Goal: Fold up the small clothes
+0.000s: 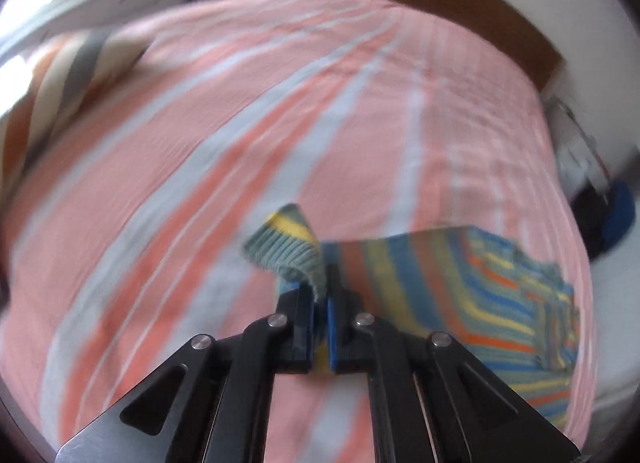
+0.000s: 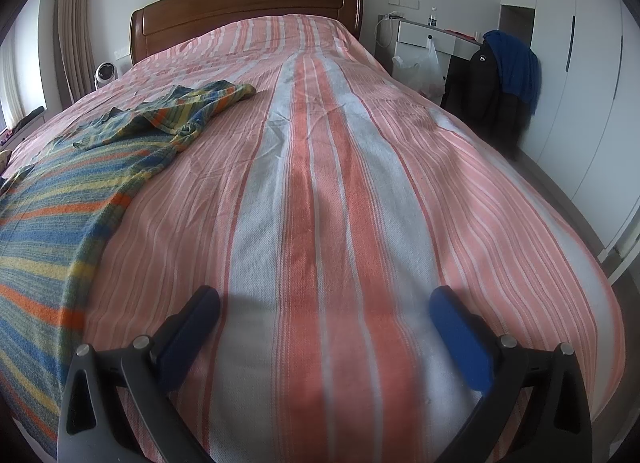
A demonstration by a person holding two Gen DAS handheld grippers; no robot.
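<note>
A small knitted sweater [image 1: 460, 287] with blue, yellow, orange and grey-green stripes lies on the pink striped bed [image 1: 280, 103]. My left gripper [image 1: 320, 299] is shut on its ribbed hem corner, which curls up above the fingers; the view is blurred by motion. In the right wrist view the same sweater [image 2: 60, 199] is spread at the left side of the bed, one sleeve reaching toward the headboard. My right gripper [image 2: 324, 303] is open and empty, low over the bare bedspread [image 2: 360, 183], to the right of the sweater.
A wooden headboard [image 2: 248, 3] stands at the far end. A white desk [image 2: 432, 35] with a plastic bag and a chair draped with dark jackets [image 2: 504, 75] stand right of the bed. A small fan [image 2: 106, 75] and curtains are at the left. A striped pillow [image 1: 72, 75] lies at the left.
</note>
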